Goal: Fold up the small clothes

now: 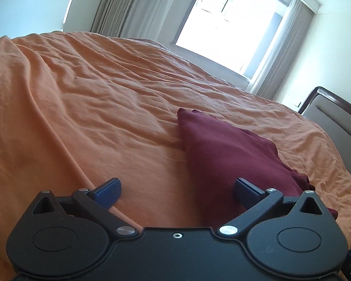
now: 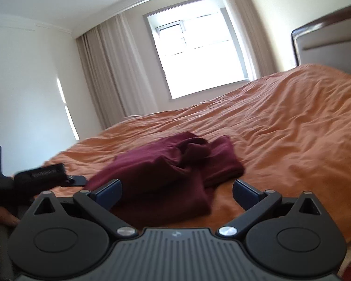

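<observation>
In the left wrist view, the left gripper (image 1: 176, 193) has its jaws wide open and empty, and the maroon garment (image 1: 224, 157) lies on the orange bed (image 1: 93, 98) just beyond. In the right wrist view, the right gripper (image 2: 176, 193) also holds nothing between its wide jaws, and the garment (image 2: 170, 168) lies crumpled on the bed (image 2: 292, 128) in front of it.

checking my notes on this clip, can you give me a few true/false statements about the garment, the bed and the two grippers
1. The maroon garment lies on an orange bedspread. True.
2. The left gripper is clamped on the garment. False: its jaws stand wide apart and nothing is pinched between them.
3. The right gripper is open, with the garment on the bed beyond its fingers. True.
4. The garment is spread out flat in one layer. False: it lies bunched, with folds and overlapping layers.
5. The curtains are drawn shut across the window. False: they hang at its sides and bright light comes through.
</observation>
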`<state>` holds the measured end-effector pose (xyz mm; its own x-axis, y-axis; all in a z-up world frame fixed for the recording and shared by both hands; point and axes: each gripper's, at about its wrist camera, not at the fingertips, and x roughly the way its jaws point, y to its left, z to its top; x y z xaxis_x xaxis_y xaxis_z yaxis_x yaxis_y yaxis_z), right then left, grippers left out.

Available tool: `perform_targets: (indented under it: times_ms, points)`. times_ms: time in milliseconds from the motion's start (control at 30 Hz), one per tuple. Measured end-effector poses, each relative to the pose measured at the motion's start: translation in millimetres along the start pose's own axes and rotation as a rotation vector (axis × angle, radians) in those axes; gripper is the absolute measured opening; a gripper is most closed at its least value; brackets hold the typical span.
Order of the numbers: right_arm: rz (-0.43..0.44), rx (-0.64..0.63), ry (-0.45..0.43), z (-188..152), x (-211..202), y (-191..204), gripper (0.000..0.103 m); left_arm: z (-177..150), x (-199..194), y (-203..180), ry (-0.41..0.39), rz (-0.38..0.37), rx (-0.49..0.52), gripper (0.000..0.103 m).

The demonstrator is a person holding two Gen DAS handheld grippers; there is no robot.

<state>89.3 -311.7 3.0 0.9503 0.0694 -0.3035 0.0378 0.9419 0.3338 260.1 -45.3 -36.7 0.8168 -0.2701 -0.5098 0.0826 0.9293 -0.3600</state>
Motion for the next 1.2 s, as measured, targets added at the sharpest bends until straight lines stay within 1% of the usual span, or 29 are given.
perform_targets:
  times_ms: [67,167,233,267,333,400,433,500,567,700,733,767,800,833,867,900,933,967,1000,1033,1133,1200]
  points:
    - [0.077,0.055,0.048,12,14,-5,0.103,0,1,-2,0.003,0.0,0.006,0.102]
    - [0.166,0.16,0.121,21,37,-12,0.103,1,0,0,0.011,-0.003,-0.003,0.102]
    - [0.184,0.212,0.151,20,47,-14,0.103,1,0,2,0.01,0.014,-0.011,0.102]
    - [0.196,0.226,0.156,19,52,-15,0.1,2,1,4,0.012,0.028,-0.016,0.102]
    - [0.2,0.218,0.162,15,61,-13,0.098,2,1,6,0.015,0.048,-0.021,0.102]
    - [0.187,0.184,0.171,14,70,-8,0.09,0,1,6,0.014,0.057,-0.011,0.102]
    - [0.181,0.174,0.171,14,75,-8,0.084,0,0,5,0.013,0.062,0.0,0.102]
    - [0.189,0.187,0.165,16,82,-8,0.083,-1,0,2,0.014,0.074,0.014,0.102]
    - [0.195,0.224,0.15,18,87,-11,0.084,0,0,0,0.017,0.081,0.022,0.102]
    - [0.194,0.382,0.117,20,99,-27,0.084,3,5,-1,0.026,0.1,0.022,0.102]
    - [0.183,0.408,0.112,20,102,-29,0.08,4,7,-3,0.031,0.111,0.02,0.102]
    - [0.162,0.413,0.104,19,104,-30,0.069,5,8,-4,0.035,0.119,0.019,0.102]
    - [0.122,0.396,0.107,18,107,-29,0.062,5,7,-6,0.035,0.126,0.018,0.102]
    - [0.079,0.379,0.112,18,109,-28,0.045,3,5,-7,0.028,0.131,0.018,0.102]
    - [0.051,0.371,0.107,16,111,-29,0.036,1,4,-8,0.022,0.133,0.021,0.102]
    - [0.037,0.358,0.099,16,112,-29,0.033,-2,3,-8,0.017,0.139,0.026,0.102]
    - [0.02,0.335,0.09,16,113,-28,0.026,-3,3,-9,0.016,0.145,0.03,0.102]
    - [0.005,0.309,0.077,17,112,-27,0.023,-3,2,-10,0.017,0.15,0.031,0.102]
    - [0.001,0.282,0.057,17,112,-25,0.021,-2,2,-12,0.019,0.151,0.029,0.102]
    - [0.008,0.261,0.037,18,110,-25,0.016,-1,2,-13,0.021,0.146,0.027,0.102]
    - [0.001,0.151,-0.024,24,106,-18,0.014,2,3,-16,0.038,0.135,0.005,0.102]
    - [-0.01,0.106,-0.06,28,95,-18,0.014,4,3,-16,0.059,0.104,-0.038,0.102]
